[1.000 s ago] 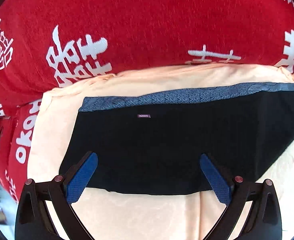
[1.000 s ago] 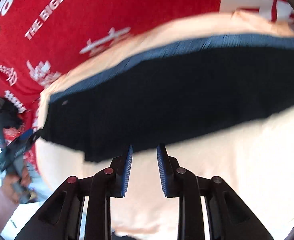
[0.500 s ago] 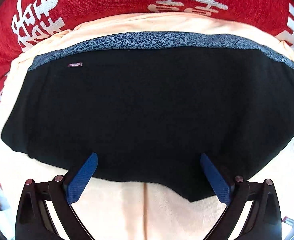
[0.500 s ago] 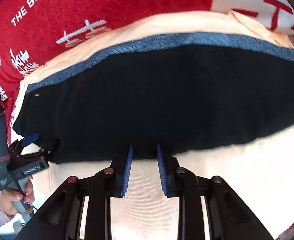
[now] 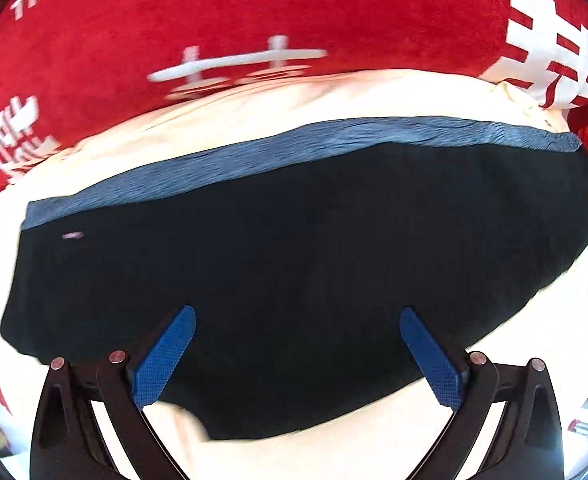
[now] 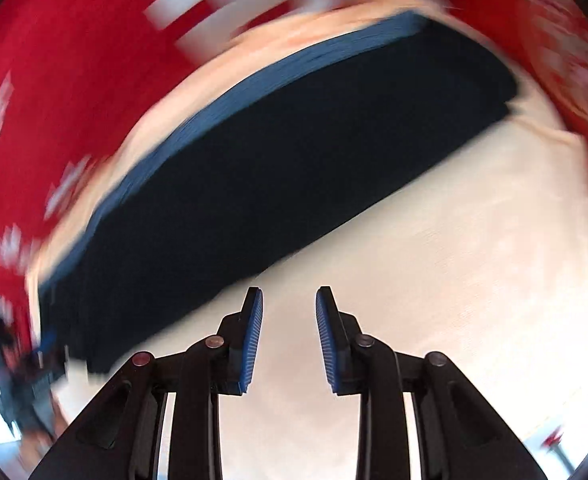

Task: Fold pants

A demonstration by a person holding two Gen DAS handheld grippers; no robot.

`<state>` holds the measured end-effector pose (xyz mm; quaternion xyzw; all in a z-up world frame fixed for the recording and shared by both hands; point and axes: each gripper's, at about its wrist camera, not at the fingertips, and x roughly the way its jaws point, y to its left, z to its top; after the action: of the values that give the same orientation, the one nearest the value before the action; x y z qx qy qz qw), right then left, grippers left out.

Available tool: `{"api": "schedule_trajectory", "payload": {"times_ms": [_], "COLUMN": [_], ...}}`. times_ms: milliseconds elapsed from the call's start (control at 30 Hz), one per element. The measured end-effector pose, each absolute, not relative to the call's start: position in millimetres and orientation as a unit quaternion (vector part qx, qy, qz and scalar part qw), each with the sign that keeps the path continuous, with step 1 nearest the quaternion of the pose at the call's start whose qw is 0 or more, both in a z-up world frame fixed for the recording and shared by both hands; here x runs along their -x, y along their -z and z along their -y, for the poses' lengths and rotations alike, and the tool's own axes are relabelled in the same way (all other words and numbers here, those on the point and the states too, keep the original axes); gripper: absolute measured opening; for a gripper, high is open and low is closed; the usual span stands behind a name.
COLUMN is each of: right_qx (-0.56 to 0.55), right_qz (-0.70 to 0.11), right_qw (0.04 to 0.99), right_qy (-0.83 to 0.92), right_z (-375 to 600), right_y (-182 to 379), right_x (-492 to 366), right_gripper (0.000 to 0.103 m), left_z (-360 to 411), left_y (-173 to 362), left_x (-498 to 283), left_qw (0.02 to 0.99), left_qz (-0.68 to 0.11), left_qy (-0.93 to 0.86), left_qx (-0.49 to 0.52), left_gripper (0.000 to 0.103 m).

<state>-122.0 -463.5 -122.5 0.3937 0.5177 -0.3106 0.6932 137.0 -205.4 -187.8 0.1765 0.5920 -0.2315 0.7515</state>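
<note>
Two open grippers, pants [image 5: 294, 264] just ahead

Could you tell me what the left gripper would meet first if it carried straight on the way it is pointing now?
Most likely the black pants: the left gripper has its jaws wide open with the dark fabric filling the gap between them. How far off the cloth lies is unclear.

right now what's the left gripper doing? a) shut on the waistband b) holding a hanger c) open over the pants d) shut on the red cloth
c: the left gripper has its blue pads spread wide with nothing between them, poised over the near part of the black pants.
</note>
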Motion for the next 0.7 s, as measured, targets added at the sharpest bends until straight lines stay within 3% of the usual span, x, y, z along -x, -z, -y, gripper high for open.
{"api": "schedule_trajectory", "payload": {"times_ms": [200, 233, 267, 433, 633, 700], "right_qx": [-0.463, -0.466, -0.46, -0.411, -0.476, -0.495], "right_qz": [-0.447, -0.446, -0.447, -0.477, -0.443, -0.426], "right_qw": [0.664, 0.662, 0.666, 0.674, 0.666, 0.663], "right_qy": [0.382, 0.382, 0.38, 0.387, 0.366, 0.365], "right_z": [553.2, 559.2, 563.2, 571.6, 591.5, 595.8], "right_y": [128.6, 128.7, 125.4, 124.4, 131.2, 135.5], "right_x": [157.5, 155.9, 151.8, 148.2, 182.2, 186.4], "right_gripper": [0.036, 0.027, 0.008, 0.009, 0.034, 0.035], "left_z": [226.7, 226.4, 225.8, 232.5, 238.3, 238.2], "left_y": [214.4, 215.0, 214.2, 212.6, 213.6, 214.3], "left_x": [-139.8, -140.3, -138.7, -140.0, -141.2, -143.2], "left_qw": [0.751, 0.75, 0.751, 0.748, 0.751, 0.751], "left_qz": [-0.605, -0.606, -0.605, -0.603, -0.602, -0.605], "left_qy": [0.197, 0.197, 0.198, 0.192, 0.178, 0.172], "left_qx": [-0.175, -0.176, -0.177, -0.202, -0.205, -0.201], "left_gripper": [0.103, 0.103, 0.103, 0.103, 0.103, 0.103]}}
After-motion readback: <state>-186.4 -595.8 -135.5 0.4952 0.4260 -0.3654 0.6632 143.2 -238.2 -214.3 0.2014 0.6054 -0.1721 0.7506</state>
